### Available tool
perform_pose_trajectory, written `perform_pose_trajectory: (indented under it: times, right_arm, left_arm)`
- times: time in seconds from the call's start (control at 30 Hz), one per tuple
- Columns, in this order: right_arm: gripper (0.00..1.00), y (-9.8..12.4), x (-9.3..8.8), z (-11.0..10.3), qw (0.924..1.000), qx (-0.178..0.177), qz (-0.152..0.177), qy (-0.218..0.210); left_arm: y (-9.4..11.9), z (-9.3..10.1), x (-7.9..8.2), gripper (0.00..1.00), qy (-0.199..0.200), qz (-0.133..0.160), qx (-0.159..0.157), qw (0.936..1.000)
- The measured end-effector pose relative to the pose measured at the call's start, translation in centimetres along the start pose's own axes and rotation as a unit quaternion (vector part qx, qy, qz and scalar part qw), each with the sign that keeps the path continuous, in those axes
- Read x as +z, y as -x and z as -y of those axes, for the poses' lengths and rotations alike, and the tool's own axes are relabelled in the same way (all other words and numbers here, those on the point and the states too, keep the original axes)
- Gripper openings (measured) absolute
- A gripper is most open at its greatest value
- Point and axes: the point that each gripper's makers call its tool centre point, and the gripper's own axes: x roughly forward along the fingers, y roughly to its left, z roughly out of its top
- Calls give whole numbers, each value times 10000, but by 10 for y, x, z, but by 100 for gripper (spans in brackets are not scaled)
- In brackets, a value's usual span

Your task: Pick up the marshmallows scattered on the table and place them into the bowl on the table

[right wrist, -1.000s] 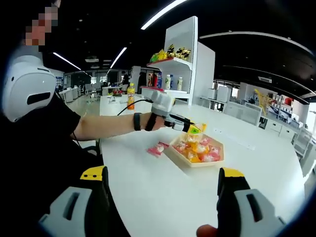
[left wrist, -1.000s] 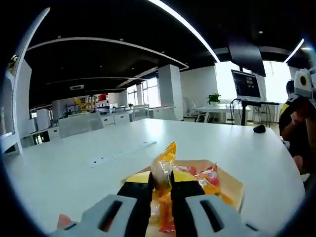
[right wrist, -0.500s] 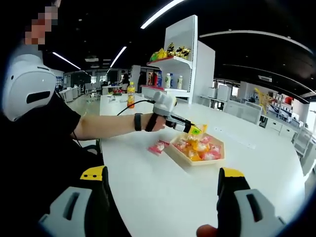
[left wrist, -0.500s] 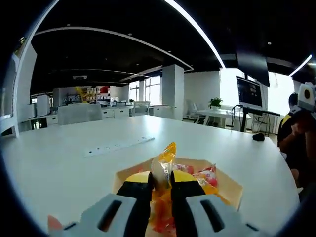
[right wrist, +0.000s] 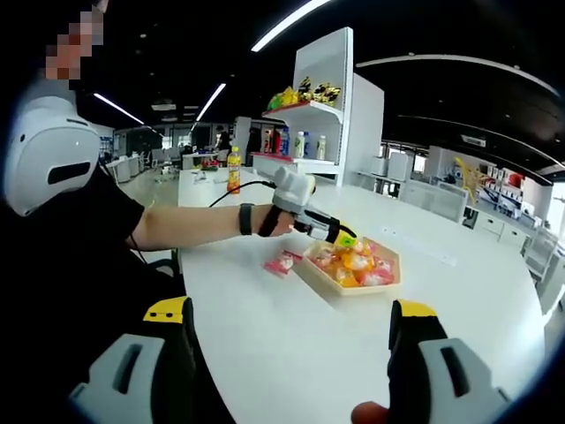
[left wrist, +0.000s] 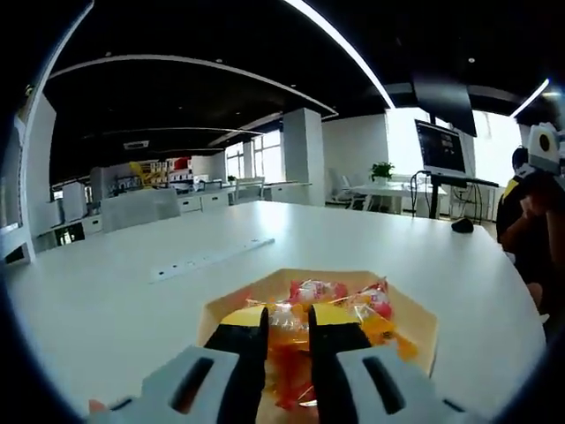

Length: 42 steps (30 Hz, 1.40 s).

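- One wrapped marshmallow (right wrist: pixel 282 262) lay alone on the white table (right wrist: pixel 291 344), just beside the near-left wall of the bowl (right wrist: pixel 346 287) and furthest left of the task's things in the right gripper view.
- You had your left gripper (left wrist: pixel 287 320) low over the bowl, its yellow-tipped black jaws a narrow slit apart and, as far as I could tell, clamped on nothing; the heap of marshmallows (left wrist: pixel 328 300) sat just past the tips.
- To do this step well, I judged you should lift straight up and clear of the rim before swinging left to the stray, so no wrapper snags and drags out.
- The bowl looked like pale wood or card, with flat angled sides; the sweets were glossy and crinkled in red, orange and yellow film (likely slippery, so a pinch on the twisted end should hold better than on the soft middle).
- Your right gripper (right wrist: pixel 291 353) waited well apart from the bowl, jaws wide and holding nothing, above smooth, matte tabletop.
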Motion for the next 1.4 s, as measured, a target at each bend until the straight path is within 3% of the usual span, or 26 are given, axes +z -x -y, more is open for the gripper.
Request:
perform_pose_trajectory:
  times: [0.1, 0.3, 0.43, 0.57, 0.7, 0.83, 0.93, 1.13, 1.4]
  right_arm:
    - [87, -1, -1, 0, 10000, 2, -14, 1]
    - [87, -2, 0, 0, 10000, 15, -10, -2]
    - [87, -2, 0, 0, 10000, 16, -14, 6]
    - [87, -1, 0, -1, 10000, 16, -7, 11]
    - [87, 0, -1, 1, 10000, -4, -16, 3]
    - [87, 0, 1, 1, 10000, -21, 2, 15]
    - [87, 1, 2, -2, 10000, 39, 52, -3]
    - [87, 1, -1, -1, 10000, 16, 8, 18]
    - [87, 3, 3, -2, 9999, 56, 153, -59]
  left_arm:
    - [2, -1, 2, 24, 97, 64, 11, 9999]
    - [3, 9, 11, 57, 345, 260, -158, 9989]
    - [3, 16, 10, 61, 189, 213, -207, 9994]
    - [2, 22, 14, 82, 281, 294, -320, 9987]
    - [5, 39, 21, 94, -6, 394, -588, 9975]
    - [8, 52, 30, 95, -411, 544, -727, 9950]
    - [10, 55, 27, 96, -736, 417, -667, 9942]
    - [25, 75, 40, 96, -495, 467, -905, 9936]
    - [61, 97, 52, 96, -884, 337, -828, 9921]
